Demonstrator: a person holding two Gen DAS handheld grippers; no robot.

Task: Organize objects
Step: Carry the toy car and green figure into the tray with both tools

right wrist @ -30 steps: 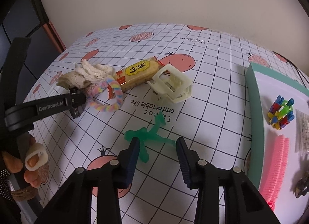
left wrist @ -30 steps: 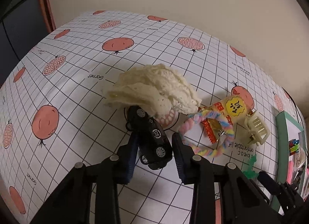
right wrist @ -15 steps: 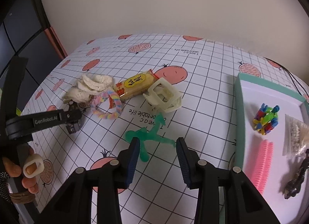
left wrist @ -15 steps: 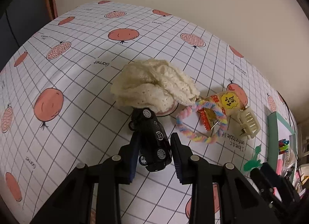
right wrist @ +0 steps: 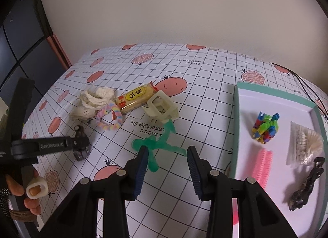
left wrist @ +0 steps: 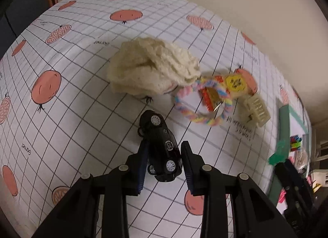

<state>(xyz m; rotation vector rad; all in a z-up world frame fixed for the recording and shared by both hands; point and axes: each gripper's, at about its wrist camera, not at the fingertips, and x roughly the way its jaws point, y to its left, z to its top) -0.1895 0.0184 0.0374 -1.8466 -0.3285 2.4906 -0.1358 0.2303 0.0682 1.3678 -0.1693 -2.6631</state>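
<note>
— Teal rim, white inside: what does the tray (right wrist: 235, 127) hold?

— A block toy (right wrist: 265, 127) of many colours, a pink comb (right wrist: 263, 166), a clear bag (right wrist: 303, 145) with white pieces, and a dark figure (right wrist: 306, 186) nearest to the camera.

— And the tongs?

— Far left of the tray, the left gripper (left wrist: 164, 153) is clamped on the black toy car (left wrist: 162, 145). The right gripper (right wrist: 167, 158) stands apart, empty, above the green figure (right wrist: 157, 145) just left of the tray. The cream hair clip (right wrist: 162, 107), snack bar (right wrist: 135, 96) and pastel hair tie (right wrist: 108, 118) lie further left.
</note>
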